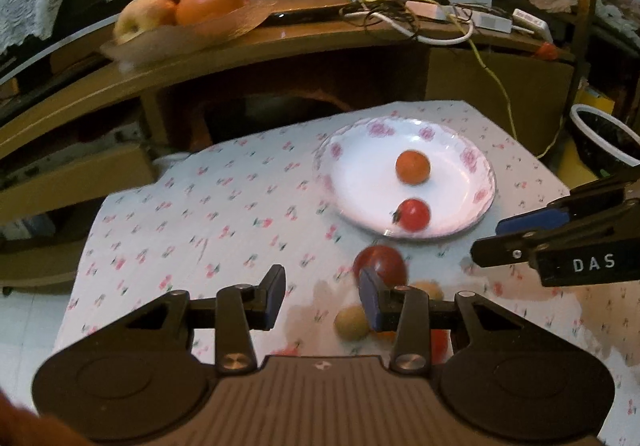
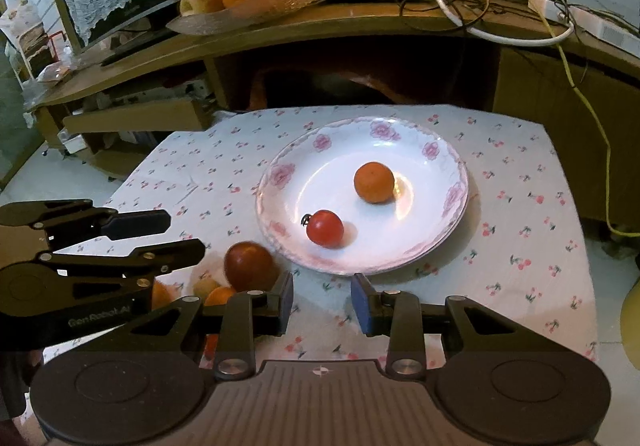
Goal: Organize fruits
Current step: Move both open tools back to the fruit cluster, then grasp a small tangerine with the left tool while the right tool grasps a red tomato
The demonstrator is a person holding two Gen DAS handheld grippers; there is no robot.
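Two fruits [image 2: 374, 182] sit on one plate [image 2: 440, 246].

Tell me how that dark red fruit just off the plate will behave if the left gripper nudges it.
The dark red fruit looks round and glossy, so it will probably roll and may slip between the pads. It sits beside the plate rim and smaller fruits, so a push could knock those.

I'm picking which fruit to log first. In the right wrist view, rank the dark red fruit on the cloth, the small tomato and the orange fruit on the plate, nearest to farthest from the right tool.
1. Dark red fruit, on the cloth just left of the right tool.
2. Small tomato, near side of the plate.
3. Orange fruit, farther back on the plate.
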